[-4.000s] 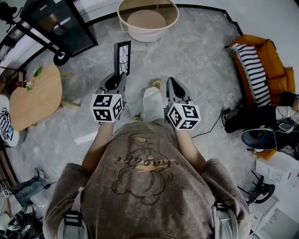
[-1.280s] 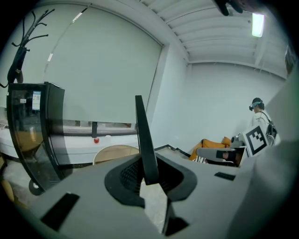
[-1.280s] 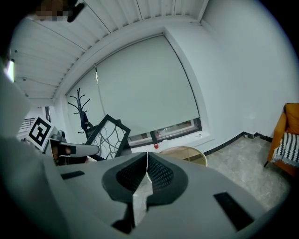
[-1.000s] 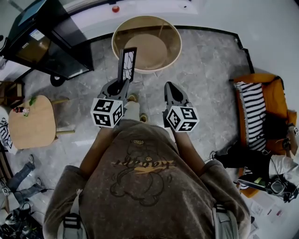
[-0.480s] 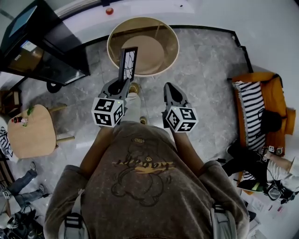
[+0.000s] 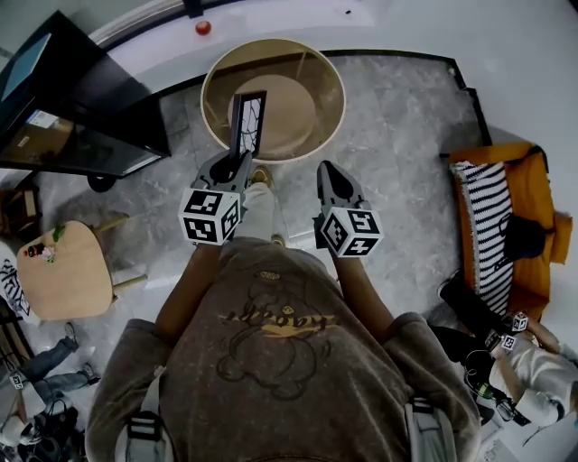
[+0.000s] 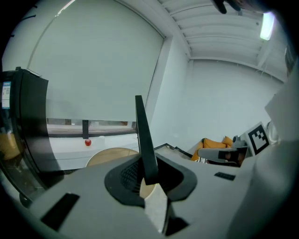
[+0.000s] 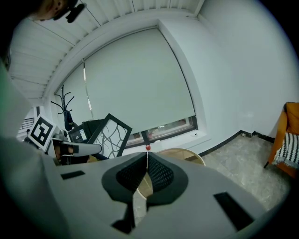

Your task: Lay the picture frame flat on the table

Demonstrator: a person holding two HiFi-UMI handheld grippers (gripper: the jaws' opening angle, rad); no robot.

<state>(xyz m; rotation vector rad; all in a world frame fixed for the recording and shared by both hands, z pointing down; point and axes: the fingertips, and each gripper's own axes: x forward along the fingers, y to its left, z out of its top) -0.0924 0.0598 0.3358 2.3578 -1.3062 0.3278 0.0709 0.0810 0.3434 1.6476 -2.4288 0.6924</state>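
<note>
Far left in the head view: a black cabinet (image 6: 81, 113) stands on the grey stone floor (image 6: 406, 135), with a small wooden side table (image 6: 63, 271) nearer the person.

Left gripper (image 6: 237, 164): its jaws are clamped on the lower edge of the picture frame (image 6: 246, 122). The left gripper view confirms this. The frame (image 7: 145, 140) appears there edge-on as a thin dark bar rising from between the pads (image 7: 133, 172), and the jaws have closed in against both of its faces. The frame stands upright, leaning slightly, and is carried in the air. It is not lying flat. In the head view its top falls over the near rim of the round desk (image 6: 336, 86), but no view shows contact between frame and desk. The right gripper view shows the frame's face (image 8: 111, 135): a black border around a pale panel with a dark branching pattern.

The round desk has a cream rim and a wooden surface. It lies directly ahead of both grippers and shows beyond the jaws in the left gripper view (image 7: 110, 156) and the right gripper view (image 8: 187, 156). A small red object (image 6: 203, 27) sits on the white ledge behind it.

Right gripper (image 6: 323, 169): jaws pressed together with nothing between them, as its own view shows (image 8: 146, 163). It is held level with the left gripper, apart from the frame.

Far right: an orange sofa (image 6: 528, 194) with a striped cushion (image 6: 488, 226).
</note>
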